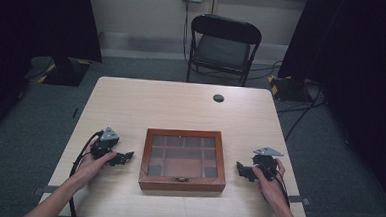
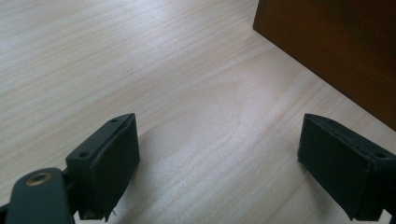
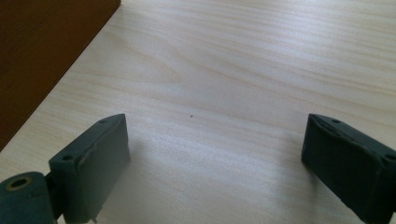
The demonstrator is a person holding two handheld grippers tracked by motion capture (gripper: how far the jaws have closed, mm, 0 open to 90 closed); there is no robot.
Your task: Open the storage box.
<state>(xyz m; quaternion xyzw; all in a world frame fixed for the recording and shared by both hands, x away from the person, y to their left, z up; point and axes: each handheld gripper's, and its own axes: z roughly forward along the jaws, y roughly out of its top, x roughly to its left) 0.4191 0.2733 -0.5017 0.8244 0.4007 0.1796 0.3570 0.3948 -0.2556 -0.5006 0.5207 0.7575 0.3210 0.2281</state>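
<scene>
High view: a wooden box [image 1: 183, 159] sits at lower centre of the frame, on the near half of a pale wood desk [image 1: 146, 103]. The box is reddish-brown, rectangular, with a glazed lid; a grid of compartments shows through the pane, and a small metal clasp sits mid-way along its near wall. The lid is closed. The left gripper [image 1: 123, 158] rests on the desk at the box's left, the right gripper [image 1: 242, 170] at its right; both point inward at the box and are apart from it. A folding chair [image 1: 223, 46] stands beyond the desk at upper centre.

Left gripper view: fingers [image 2: 109, 161] set wide, nothing between them; box wall [image 2: 336, 44] at upper right.

Right gripper view: fingers [image 3: 93, 165] set wide, bare desk between; box wall [image 3: 42, 51] at upper left.
</scene>
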